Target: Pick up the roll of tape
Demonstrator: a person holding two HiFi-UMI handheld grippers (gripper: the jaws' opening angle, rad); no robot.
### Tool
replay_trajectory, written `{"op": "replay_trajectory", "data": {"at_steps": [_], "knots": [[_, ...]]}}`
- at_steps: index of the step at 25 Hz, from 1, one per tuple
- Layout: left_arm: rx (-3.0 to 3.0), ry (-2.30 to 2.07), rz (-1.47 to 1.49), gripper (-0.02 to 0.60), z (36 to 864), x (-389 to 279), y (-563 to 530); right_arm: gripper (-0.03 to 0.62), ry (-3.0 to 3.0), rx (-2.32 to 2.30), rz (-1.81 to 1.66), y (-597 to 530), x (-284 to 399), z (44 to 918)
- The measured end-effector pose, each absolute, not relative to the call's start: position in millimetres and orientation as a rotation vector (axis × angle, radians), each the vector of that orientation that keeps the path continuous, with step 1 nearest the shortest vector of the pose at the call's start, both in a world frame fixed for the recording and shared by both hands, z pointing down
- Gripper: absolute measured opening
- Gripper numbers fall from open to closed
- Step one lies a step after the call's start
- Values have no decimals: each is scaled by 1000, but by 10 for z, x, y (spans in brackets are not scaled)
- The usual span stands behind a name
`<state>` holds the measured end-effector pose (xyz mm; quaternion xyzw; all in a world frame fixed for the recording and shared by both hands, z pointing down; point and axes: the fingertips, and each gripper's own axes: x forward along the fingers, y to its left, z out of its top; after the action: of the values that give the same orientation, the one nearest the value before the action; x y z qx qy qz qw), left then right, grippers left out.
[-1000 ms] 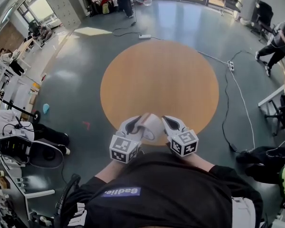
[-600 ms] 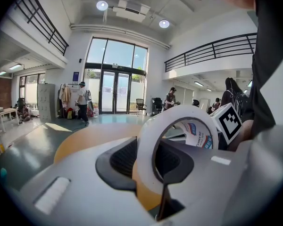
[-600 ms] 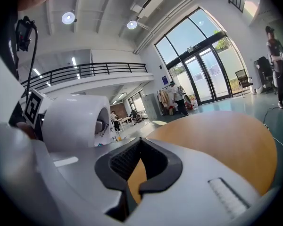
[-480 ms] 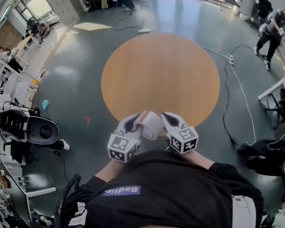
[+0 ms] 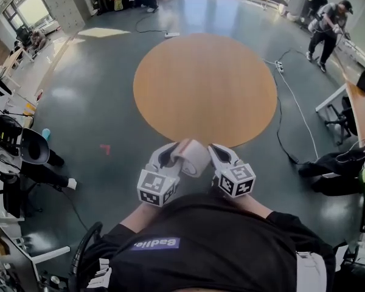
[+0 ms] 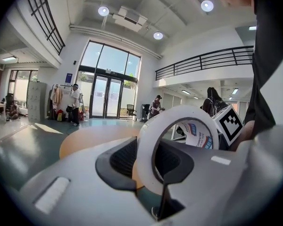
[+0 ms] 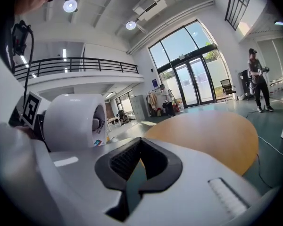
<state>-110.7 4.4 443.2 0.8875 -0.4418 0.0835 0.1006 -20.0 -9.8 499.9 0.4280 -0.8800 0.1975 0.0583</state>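
Note:
The white roll of tape (image 5: 192,156) is up in the air in front of the person's chest, over the dark floor. My left gripper (image 5: 174,155) is shut on it: in the left gripper view the roll's wall (image 6: 144,155) stands between the two black pads, with the printed core showing inside the ring. Just to the right of the roll, my right gripper (image 5: 215,152) holds nothing, and its pads meet. In the right gripper view the roll (image 7: 68,121) shows at the left, beside my right gripper (image 7: 133,175).
A large round orange patch (image 5: 204,87) of floor lies straight ahead. Cables (image 5: 292,105) run along its right side. A person (image 5: 326,24) stands at the far right, desks and a black chair (image 5: 31,149) line the left, and a dark bag (image 5: 334,174) lies at the right.
Both grippers and the tape keep the same pose before the chest. The whole view has shifted: the orange circle has come closer and the floor things at the left have slid back.

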Motion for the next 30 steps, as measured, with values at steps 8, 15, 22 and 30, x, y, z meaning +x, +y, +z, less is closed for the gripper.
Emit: {"op": "replay_trajectory", "data": {"at_steps": [8, 15, 22, 30], "knots": [[2670, -1199, 216, 109, 4540, -1345, 709, 5, -2594, 1383, 555, 695, -433, 4999], [2677, -1214, 203, 109, 4325, -1212, 807, 5, -2585, 1403, 491, 782, -297, 4840], [2720, -1189, 202, 109, 4175, -692, 872, 3, -2597, 1456, 409, 880, 233, 4650], [2757, -1140, 234, 109, 4176, -274, 924, 3, -2608, 1486, 409, 968, 590, 4643]]}}
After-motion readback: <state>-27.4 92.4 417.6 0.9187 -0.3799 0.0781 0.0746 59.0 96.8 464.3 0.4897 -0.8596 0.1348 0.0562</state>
